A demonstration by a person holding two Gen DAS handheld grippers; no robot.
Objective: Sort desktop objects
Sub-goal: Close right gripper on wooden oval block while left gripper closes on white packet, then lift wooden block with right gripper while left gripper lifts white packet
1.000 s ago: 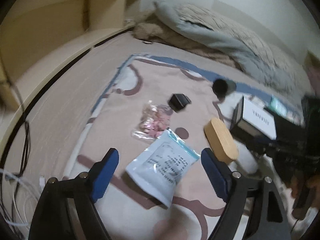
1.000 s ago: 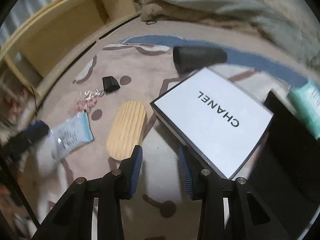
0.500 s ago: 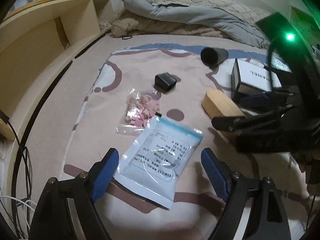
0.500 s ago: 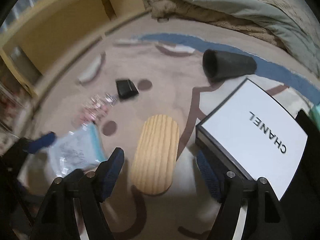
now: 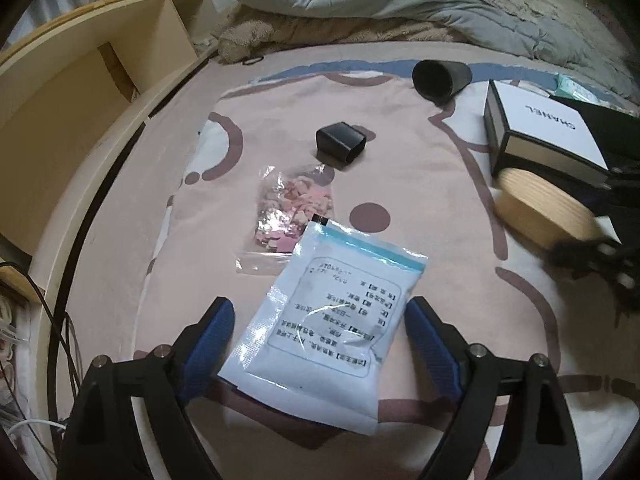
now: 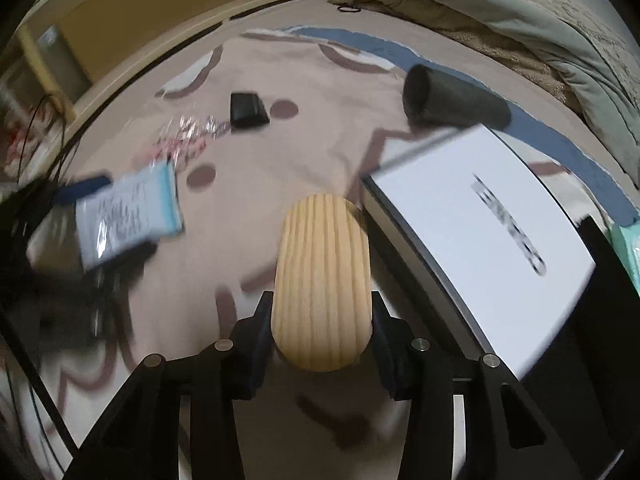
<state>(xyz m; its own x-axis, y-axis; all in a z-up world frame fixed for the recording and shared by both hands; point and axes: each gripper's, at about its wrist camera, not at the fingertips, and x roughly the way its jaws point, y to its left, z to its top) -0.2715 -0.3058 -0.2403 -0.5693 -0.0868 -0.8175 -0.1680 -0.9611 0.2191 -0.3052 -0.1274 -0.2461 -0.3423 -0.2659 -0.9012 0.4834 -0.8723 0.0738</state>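
on the pink patterned rug [image 5: 420,168], near the left gripper [image 5: 320,344], a white and blue zip pouch [image 5: 332,332] lies flat between its spread blue pads [image 5: 208,332]; the pads stand clear of the pouch on both sides. just beyond the pouch a clear bag of pink pieces [image 5: 292,208] lies with one corner under it, and farther off sit a small black cap [image 5: 342,145] and a black cup on its side [image 5: 440,78]. at the right, a white-lidded box [image 5: 552,136] sits beside an oval wooden lid [image 5: 540,208]. in the right wrist view the right gripper [image 6: 322,332] has just been closing, and its jaws now pinch the near end of the wooden lid [image 6: 322,276], which lies just left of the box [image 6: 480,240]. bedding [image 5: 440,4] is heaped along the far edge, and a pale wooden shelf [image 5: 80,80] stands at far left.
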